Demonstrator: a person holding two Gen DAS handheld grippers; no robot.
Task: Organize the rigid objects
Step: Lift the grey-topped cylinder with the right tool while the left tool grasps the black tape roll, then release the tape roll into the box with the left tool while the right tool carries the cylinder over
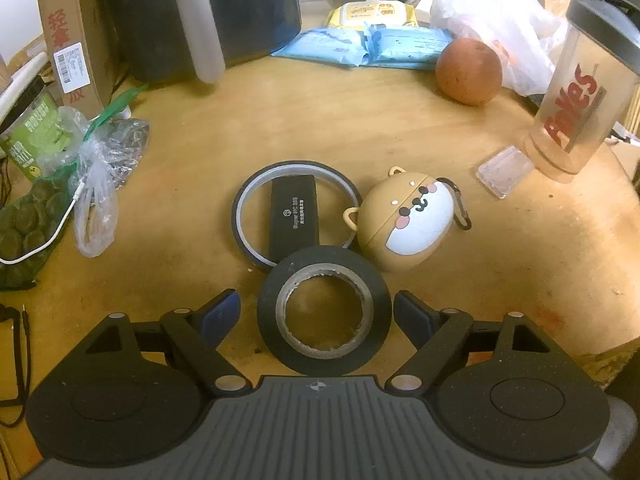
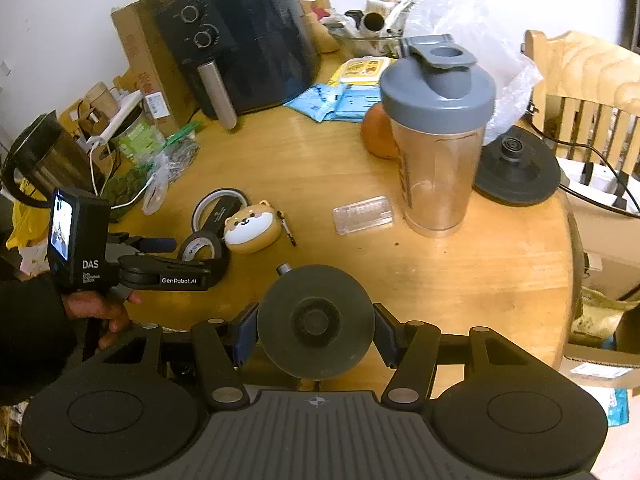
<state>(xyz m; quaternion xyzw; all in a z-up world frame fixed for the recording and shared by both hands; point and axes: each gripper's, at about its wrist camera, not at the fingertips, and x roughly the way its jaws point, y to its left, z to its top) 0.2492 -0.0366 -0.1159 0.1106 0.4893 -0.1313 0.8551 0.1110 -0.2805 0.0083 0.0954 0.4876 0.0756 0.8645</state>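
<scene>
Tape roll, black (image 1: 324, 312), lies flat on the round wooden table (image 1: 400, 128), directly between the fingers of the left gripper (image 1: 318, 314). Jaws stand wide; blue pads (image 1: 220, 314) sit just off either side of the roll, a sliver of table showing between pad and tape. Not gripped.

Just beyond that roll: a thin, larger tape ring (image 1: 240, 208), also flat, with a black rectangular case (image 1: 294, 216) lying across its middle. The black roll overlaps the near edge of the ring. To the right of the ring, touching or nearly touching it, a dog-face pouch (image 1: 408, 220) with a carabiner clip on its far side.

Right gripper (image 2: 316, 330) is closed on a dark grey round disc (image 2: 316, 322) with a raised hub in its centre; both pads press against the disc's rim, jaws at a middling width. Disc is held above the table's near edge.

From the right wrist view, a hand (image 2: 100, 308) in a dark sleeve holds the left device low over the tape cluster.

Elsewhere on the table: clear shaker bottle (image 2: 436, 168) with grey lid, upright; a small clear plastic box (image 2: 364, 214) near it; an orange (image 1: 468, 70) behind; a black round kettle base (image 2: 516, 168) to the bottle's right; a black air fryer (image 2: 240, 36) at the back.
</scene>
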